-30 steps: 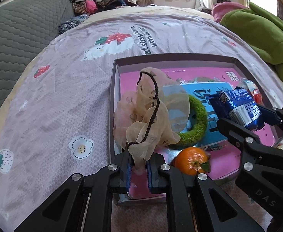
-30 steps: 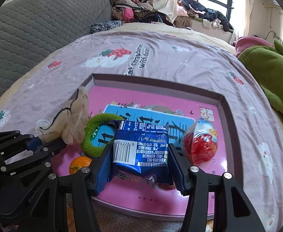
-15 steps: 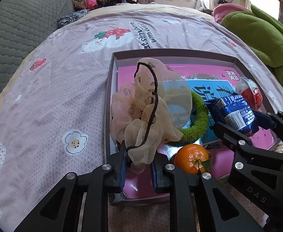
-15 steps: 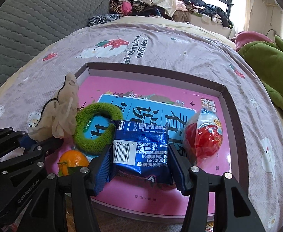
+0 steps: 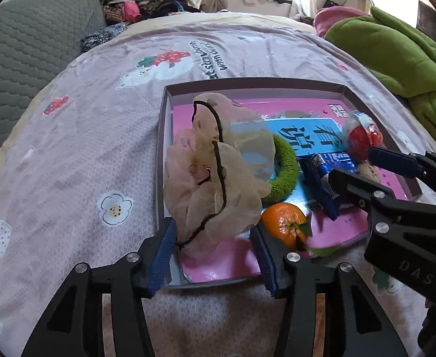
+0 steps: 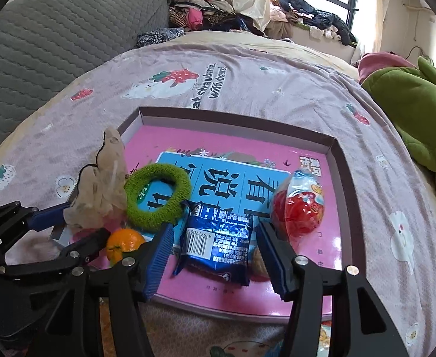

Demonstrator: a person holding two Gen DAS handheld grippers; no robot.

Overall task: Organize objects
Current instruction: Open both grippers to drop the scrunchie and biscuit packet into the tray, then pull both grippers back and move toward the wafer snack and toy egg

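Observation:
A shallow pink box lid (image 5: 277,87) (image 6: 235,116) lies on the bed. In it are a beige sheer scrunchie (image 5: 218,172) (image 6: 102,190), a green fuzzy hair ring (image 5: 283,175) (image 6: 158,196), a tangerine (image 5: 283,223) (image 6: 124,242), a blue snack packet (image 6: 218,244) (image 5: 322,178) and a red toy egg in plastic (image 6: 298,205) (image 5: 362,134). My left gripper (image 5: 215,255) is open around the scrunchie's base. My right gripper (image 6: 215,258) is open, with the packet lying between its fingers.
The bed has a lilac strawberry-print sheet (image 5: 84,136). A green duvet (image 5: 402,53) lies at the right, a grey quilted headboard (image 6: 54,41) at the left. Piled clothes (image 6: 200,15) sit at the far end by the window.
Both grippers have opened. The left let go of the scrunchie and the right let go of the blue packet, which now lies in the lid.

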